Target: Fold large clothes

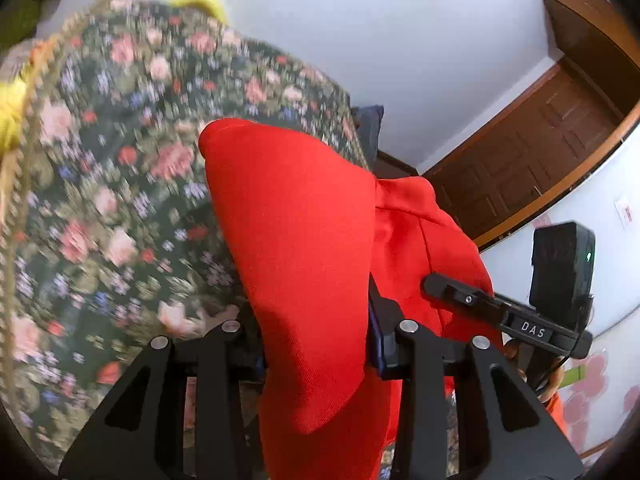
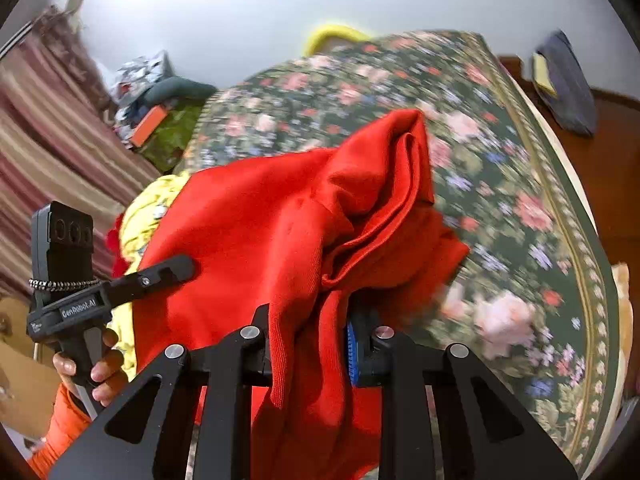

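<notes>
A large red garment [image 1: 296,220] hangs bunched over a bed covered with a dark floral spread [image 1: 112,184]. My left gripper [image 1: 316,344] is shut on a thick fold of it, and the cloth drapes down over the jaws. In the right wrist view the same red garment [image 2: 280,220] rises in a crumpled peak above the floral spread [image 2: 500,200]. My right gripper [image 2: 308,344] is shut on another bunched fold, with a blue pad [image 2: 352,356] pressed against the fabric. The two grips are close together. The garment's lower part is hidden below both grippers.
A yellow printed cloth [image 2: 148,208] lies under the red garment. A hand [image 2: 96,376] in an orange sleeve holds the other tool. A brown wooden door [image 1: 540,140] is at right, a striped curtain [image 2: 48,128] and a clutter pile [image 2: 152,92] at left.
</notes>
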The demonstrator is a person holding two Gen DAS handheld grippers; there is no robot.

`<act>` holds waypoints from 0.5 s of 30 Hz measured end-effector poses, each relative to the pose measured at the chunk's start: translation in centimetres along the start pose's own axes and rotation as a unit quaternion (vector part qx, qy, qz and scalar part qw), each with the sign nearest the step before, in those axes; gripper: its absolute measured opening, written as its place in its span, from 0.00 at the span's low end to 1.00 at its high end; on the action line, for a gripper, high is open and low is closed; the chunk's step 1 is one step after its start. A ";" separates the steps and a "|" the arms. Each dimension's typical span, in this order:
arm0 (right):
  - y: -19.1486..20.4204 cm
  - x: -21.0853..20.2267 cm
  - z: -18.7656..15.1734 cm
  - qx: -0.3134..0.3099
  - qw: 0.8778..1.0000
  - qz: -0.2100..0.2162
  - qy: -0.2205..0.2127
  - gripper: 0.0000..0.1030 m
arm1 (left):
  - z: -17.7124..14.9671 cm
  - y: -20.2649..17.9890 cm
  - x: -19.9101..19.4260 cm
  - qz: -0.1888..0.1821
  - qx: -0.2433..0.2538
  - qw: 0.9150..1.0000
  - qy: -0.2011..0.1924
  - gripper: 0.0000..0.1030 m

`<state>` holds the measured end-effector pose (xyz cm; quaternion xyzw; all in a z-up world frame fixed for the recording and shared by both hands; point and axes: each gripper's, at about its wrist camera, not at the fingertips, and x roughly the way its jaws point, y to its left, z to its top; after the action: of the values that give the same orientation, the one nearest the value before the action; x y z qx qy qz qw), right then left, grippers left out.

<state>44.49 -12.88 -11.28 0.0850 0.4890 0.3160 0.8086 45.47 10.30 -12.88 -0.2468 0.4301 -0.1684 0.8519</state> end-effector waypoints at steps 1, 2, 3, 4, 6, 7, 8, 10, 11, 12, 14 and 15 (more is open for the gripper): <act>1.3 0.1 0.3 -0.013 1.000 -0.002 -0.004 0.19 | 0.1 0.2 -1.0 0.004 0.005 1.000 -0.009 0.36; 2.3 0.3 0.4 -0.024 1.000 -0.003 -0.007 0.19 | 0.2 0.5 -1.6 0.007 0.006 1.000 -0.015 0.36; 3.1 0.5 0.5 -0.032 0.999 -0.004 -0.008 0.19 | 0.3 1.0 -2.4 0.011 0.006 1.000 -0.021 0.36; 3.9 0.9 0.7 -0.036 0.999 -0.003 -0.008 0.19 | 0.5 1.8 -3.4 0.014 0.003 1.000 -0.027 0.36; 4.9 1.8 1.1 -0.037 0.999 0.002 -0.006 0.19 | 0.8 3.5 -4.6 0.015 -0.006 0.999 -0.033 0.35; 5.4 2.4 1.4 -0.037 0.999 0.003 -0.004 0.19 | 0.8 4.1 -5.0 0.016 -0.008 0.999 -0.035 0.35; 5.9 3.2 1.6 -0.038 0.999 0.004 -0.002 0.19 | 1.0 5.1 -5.6 0.019 -0.010 0.999 -0.038 0.35; 6.8 4.4 2.0 -0.039 0.999 0.008 0.002 0.19 | 1.3 7.0 -6.5 0.025 -0.015 0.999 -0.042 0.35; 7.4 5.2 2.2 -0.041 0.999 0.010 0.003 0.19 | 1.5 7.9 -6.8 0.029 -0.019 0.998 -0.044 0.35; 7.8 5.4 2.2 -0.043 0.999 0.012 0.005 0.19 | 1.8 8.7 -6.9 0.034 -0.021 0.998 -0.046 0.35; 9.2 7.3 2.6 -0.052 0.999 0.012 0.011 0.19 | 2.1 10.5 -7.1 0.048 -0.026 0.997 -0.050 0.35; 9.6 7.8 2.6 -0.054 0.998 0.013 0.013 0.19 | 2.1 11.4 -7.3 0.054 -0.030 0.997 -0.051 0.35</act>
<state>45.06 -0.22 -11.41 0.0432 0.4803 0.3532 0.8017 43.88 23.91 -13.49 -0.2566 0.4036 -0.0967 0.8729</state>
